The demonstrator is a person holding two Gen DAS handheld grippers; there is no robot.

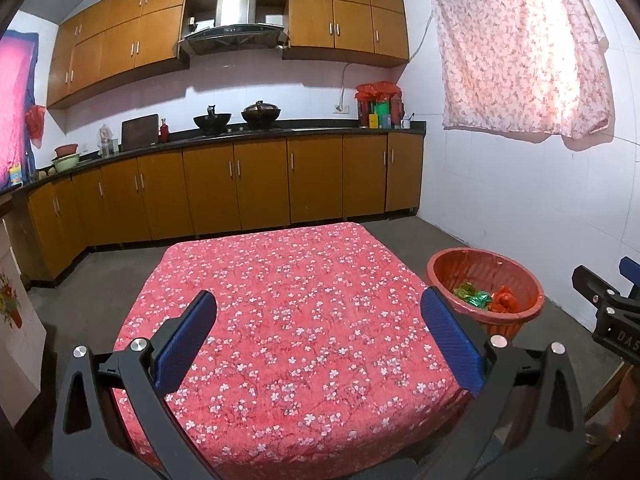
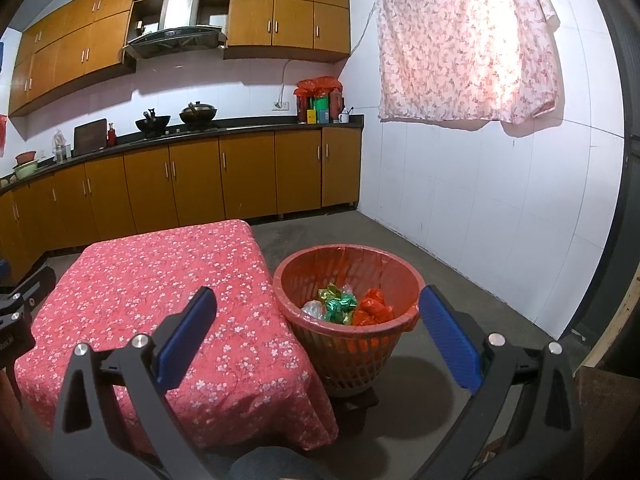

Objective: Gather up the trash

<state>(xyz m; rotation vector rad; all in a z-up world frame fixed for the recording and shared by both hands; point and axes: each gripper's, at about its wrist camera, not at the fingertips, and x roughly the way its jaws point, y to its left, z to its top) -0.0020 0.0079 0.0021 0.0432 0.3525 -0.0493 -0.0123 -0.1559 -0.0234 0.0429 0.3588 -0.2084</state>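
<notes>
A red plastic basket (image 2: 292, 280) stands on the floor just right of a low table under a red flowered cloth (image 2: 160, 280). Inside it lie crumpled green wrappers (image 2: 338, 306), a red wrapper (image 2: 372, 306) and a clear piece (image 2: 312, 309). My right gripper (image 2: 318, 320) is open above the near side of the basket, nothing between its blue pads. My left gripper (image 1: 318, 320) is open over the cloth (image 1: 300, 300), also holding nothing. The basket (image 1: 444, 268) with its green (image 1: 474, 296) and red (image 1: 506, 299) trash shows at the right of the left wrist view. I see no trash on the cloth.
Wooden cabinets and a dark counter (image 1: 240, 134) with woks run along the far wall. A white tiled wall (image 2: 480, 200) with a hanging flowered curtain (image 2: 464, 40) is on the right. Grey floor (image 2: 440, 280) surrounds the basket. The right gripper's body (image 1: 608, 312) shows at the right edge.
</notes>
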